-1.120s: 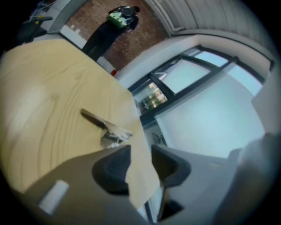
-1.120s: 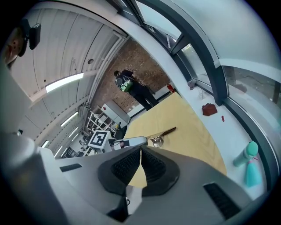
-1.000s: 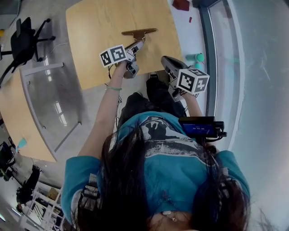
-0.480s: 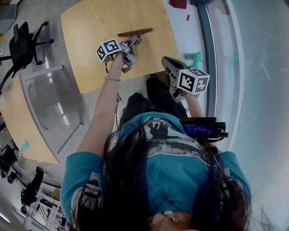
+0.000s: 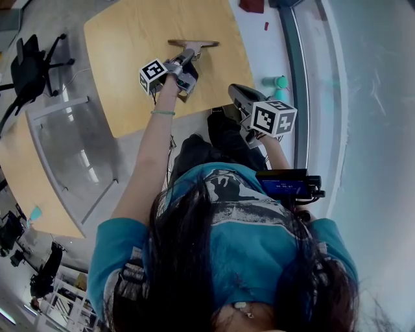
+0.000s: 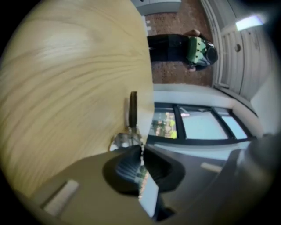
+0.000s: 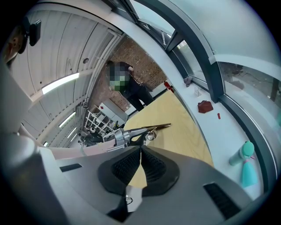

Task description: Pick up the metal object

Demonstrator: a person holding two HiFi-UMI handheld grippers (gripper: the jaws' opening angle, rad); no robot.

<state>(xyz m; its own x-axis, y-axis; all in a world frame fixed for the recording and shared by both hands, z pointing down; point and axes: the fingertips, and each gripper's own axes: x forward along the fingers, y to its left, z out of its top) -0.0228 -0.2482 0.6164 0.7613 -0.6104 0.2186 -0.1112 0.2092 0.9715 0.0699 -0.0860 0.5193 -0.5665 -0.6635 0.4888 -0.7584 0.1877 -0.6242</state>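
The metal object (image 5: pixel 193 44) is a T-shaped brass-coloured piece lying on the light wooden table (image 5: pixel 130 39). My left gripper (image 5: pixel 184 56) reaches over the table to it. Its jaws are closing and pinch the object's shiny stem. In the left gripper view the stem (image 6: pixel 126 139) sits at the tips of the left gripper (image 6: pixel 141 148), and the dark crossbar (image 6: pixel 132 109) runs ahead. My right gripper (image 5: pixel 236 92) hangs off the table's near edge, above the person's lap. The right gripper (image 7: pixel 141 151) has its pads together and holds nothing. That view also shows the metal object (image 7: pixel 156 127).
A black office chair (image 5: pixel 35 58) and a glass panel (image 5: pixel 71 149) are at the left. On the white window ledge at the right lie a red object (image 5: pixel 251 5) and a teal bottle (image 5: pixel 277 82). A person (image 7: pixel 129 85) stands beyond the table.
My left gripper has moved forward across the table to the metal object and its jaws have come together on the stem. The right gripper has stayed where it was.
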